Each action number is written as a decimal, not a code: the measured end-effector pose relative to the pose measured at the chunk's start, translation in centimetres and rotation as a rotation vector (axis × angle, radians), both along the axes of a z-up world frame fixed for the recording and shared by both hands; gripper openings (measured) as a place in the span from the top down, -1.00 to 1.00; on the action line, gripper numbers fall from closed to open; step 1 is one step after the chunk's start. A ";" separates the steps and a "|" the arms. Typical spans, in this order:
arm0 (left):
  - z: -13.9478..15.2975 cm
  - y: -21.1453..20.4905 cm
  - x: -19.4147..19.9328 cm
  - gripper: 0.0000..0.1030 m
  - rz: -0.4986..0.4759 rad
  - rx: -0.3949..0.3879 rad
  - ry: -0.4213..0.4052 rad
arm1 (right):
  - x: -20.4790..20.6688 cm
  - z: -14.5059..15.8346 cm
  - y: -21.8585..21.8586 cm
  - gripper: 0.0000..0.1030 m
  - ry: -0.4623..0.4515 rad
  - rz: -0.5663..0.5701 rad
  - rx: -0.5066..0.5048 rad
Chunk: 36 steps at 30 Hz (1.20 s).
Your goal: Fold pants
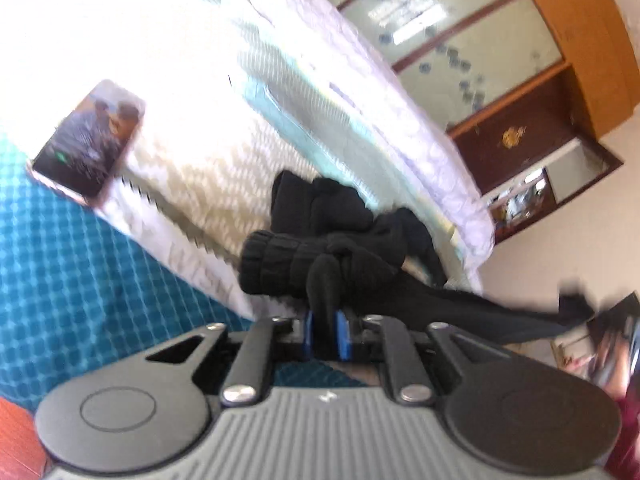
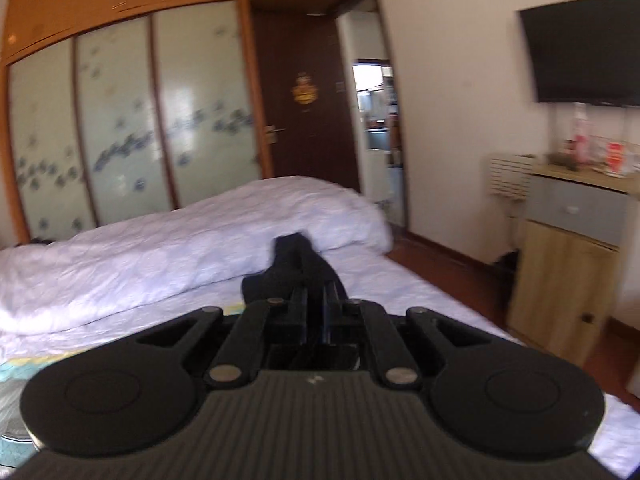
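Observation:
Black pants (image 1: 352,240) hang bunched over the bed in the left wrist view, with a ribbed waistband or cuff (image 1: 276,264) on the left and a stretch of cloth running off to the right. My left gripper (image 1: 326,280) is shut on a fold of this black cloth, its blue pads close together. In the right wrist view my right gripper (image 2: 316,276) is shut on another part of the black pants (image 2: 292,264), lifted above the bed with the cloth draped over its fingers. Most of the garment is hidden below this gripper.
A phone (image 1: 90,144) lies on the bed near a teal patterned cover (image 1: 80,264). A rolled white quilt (image 2: 180,256) lies across the bed's far side. Beyond it stand a wardrobe (image 2: 120,128), a dark door (image 2: 308,92), a wooden cabinet (image 2: 568,264) and a wall screen (image 2: 588,48).

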<state>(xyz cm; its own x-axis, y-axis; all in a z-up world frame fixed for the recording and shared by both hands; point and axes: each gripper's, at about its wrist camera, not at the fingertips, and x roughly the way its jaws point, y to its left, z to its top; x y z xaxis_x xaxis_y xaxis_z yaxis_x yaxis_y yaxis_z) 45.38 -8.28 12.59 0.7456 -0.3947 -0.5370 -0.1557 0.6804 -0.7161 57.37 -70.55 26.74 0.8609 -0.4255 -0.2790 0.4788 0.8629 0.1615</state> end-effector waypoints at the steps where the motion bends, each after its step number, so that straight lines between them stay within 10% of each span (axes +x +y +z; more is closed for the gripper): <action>1: 0.8 -0.2 0.1 0.83 -0.018 0.011 0.013 | -1.9 -0.7 -1.3 0.82 0.009 -0.015 0.019; 9: -3.1 -9.2 7.5 0.73 -0.149 0.233 0.303 | -14.7 -19.6 -6.7 0.42 0.347 -0.131 0.333; 12: -3.3 -11.2 9.1 0.16 -0.124 0.229 0.298 | -19.5 -24.0 -8.7 0.28 0.400 -0.310 0.391; 16: -2.9 -13.4 11.8 -0.10 -0.088 0.240 0.253 | -23.4 -24.3 -11.0 0.28 0.342 -0.428 0.428; 25: -3.5 -17.1 18.2 -0.23 -0.022 0.230 0.255 | -20.5 -22.4 -11.1 0.24 0.260 -0.261 0.313; 33: -7.1 -19.2 17.8 -0.45 -0.071 0.219 0.313 | -17.7 -24.8 -15.5 0.23 0.265 -0.282 0.461; 34: -7.1 -20.2 18.6 -0.22 -0.065 0.234 0.308 | -17.3 -25.2 -15.7 0.26 0.266 -0.283 0.468; 35: -7.4 -20.3 18.8 0.63 -0.074 0.257 0.304 | -17.1 -25.2 -16.1 0.34 0.272 -0.284 0.462; 36: -7.5 -21.3 20.2 0.84 -0.092 0.271 0.325 | -16.9 -25.1 -16.1 0.78 0.277 -0.284 0.443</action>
